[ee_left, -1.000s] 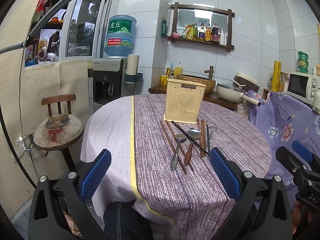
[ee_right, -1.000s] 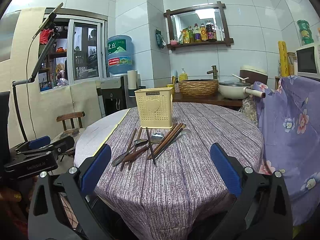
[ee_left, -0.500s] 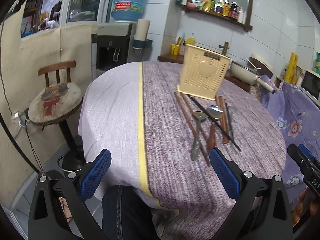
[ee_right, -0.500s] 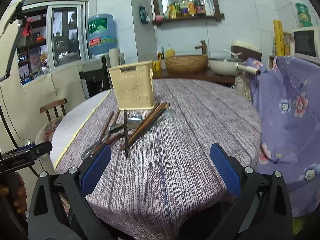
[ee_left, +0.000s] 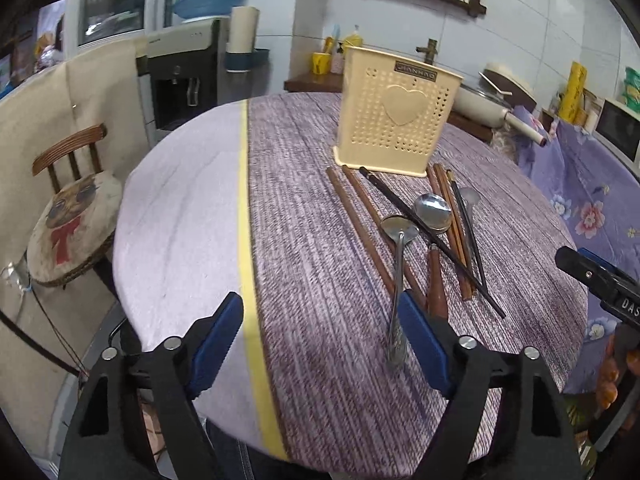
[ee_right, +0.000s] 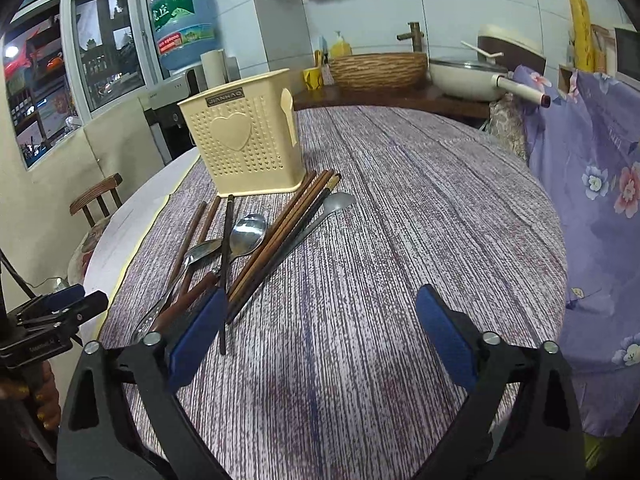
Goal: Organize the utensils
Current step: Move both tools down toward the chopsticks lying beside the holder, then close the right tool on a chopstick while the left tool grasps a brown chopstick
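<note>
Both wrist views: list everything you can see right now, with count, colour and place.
Utensil holder: one, cream, upright on the table's far side.
Chopsticks: several, brown, lying in front of the holder; exact count unclear.
Black chopstick: one, lying diagonally across the pile.
Spoons: three, metal, among the chopsticks.
Tablecloth: one, purple with a yellow stripe and a pale section.
Chair: one, wooden, left of the table.
Water bottle: one, blue, on the dispenser.
Basket: one, woven brown, on the back counter.
Pan: one, cream, beside the basket.
Left tool: open, blue pads, empty.
Right tool: open, blue pads, empty.
</note>
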Available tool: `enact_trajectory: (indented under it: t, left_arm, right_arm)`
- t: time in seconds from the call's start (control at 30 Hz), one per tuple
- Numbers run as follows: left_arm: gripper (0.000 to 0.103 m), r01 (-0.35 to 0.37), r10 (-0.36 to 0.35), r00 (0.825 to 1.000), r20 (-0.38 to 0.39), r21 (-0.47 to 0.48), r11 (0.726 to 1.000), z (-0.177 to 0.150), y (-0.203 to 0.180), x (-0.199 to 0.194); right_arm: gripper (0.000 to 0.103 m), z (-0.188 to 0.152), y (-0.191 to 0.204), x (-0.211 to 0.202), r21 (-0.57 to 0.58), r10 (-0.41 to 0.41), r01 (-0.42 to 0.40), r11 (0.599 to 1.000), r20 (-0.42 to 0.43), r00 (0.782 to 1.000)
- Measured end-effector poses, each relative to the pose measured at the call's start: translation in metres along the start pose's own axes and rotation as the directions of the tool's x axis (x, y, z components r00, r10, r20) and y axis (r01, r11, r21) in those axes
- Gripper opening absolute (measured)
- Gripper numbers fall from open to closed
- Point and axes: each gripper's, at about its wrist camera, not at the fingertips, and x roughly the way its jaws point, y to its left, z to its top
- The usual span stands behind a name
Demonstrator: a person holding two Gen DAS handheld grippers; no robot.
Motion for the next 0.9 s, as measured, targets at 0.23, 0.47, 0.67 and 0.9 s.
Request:
enact_trajectory:
  t: [0.23, 0.47, 0.67, 0.9]
  left_arm:
    - [0.067, 0.016, -0.016, 0.999, -0.029, 0.002, 1.0, 0.031, 0.004, 0.022]
    - [0.065, -0.001, 0.001, 0.999, -0.044, -0.012, 1.0, 0.047, 0.009, 0.038]
    - [0.064, -0.023, 0.022, 0.998, -0.059, -0.014, 1.0, 0.058, 0.013, 0.052]
    - [0.054, 0.001, -0.006, 0.995, -0.099, -0.047, 0.999, 0.071, 0.016, 0.068]
  right_arm:
    - [0.079, 0.025, 0.003, 0.034, 0.022, -0.017, 0.018, 1.0, -0.066, 0.998]
    - [0.07, 0.054, -0.003, 0.068, 0.05, -0.045, 0.05, 0.997, -0.104, 0.994]
    - [0.05, 0.083, -0.009, 0.102, 0.089, -0.008, 0.02, 0.996, -0.14, 0.99]
    - [0.029, 0.117, -0.018, 0.145, 0.165, 0.047, -0.015, 0.986, -0.191, 0.98]
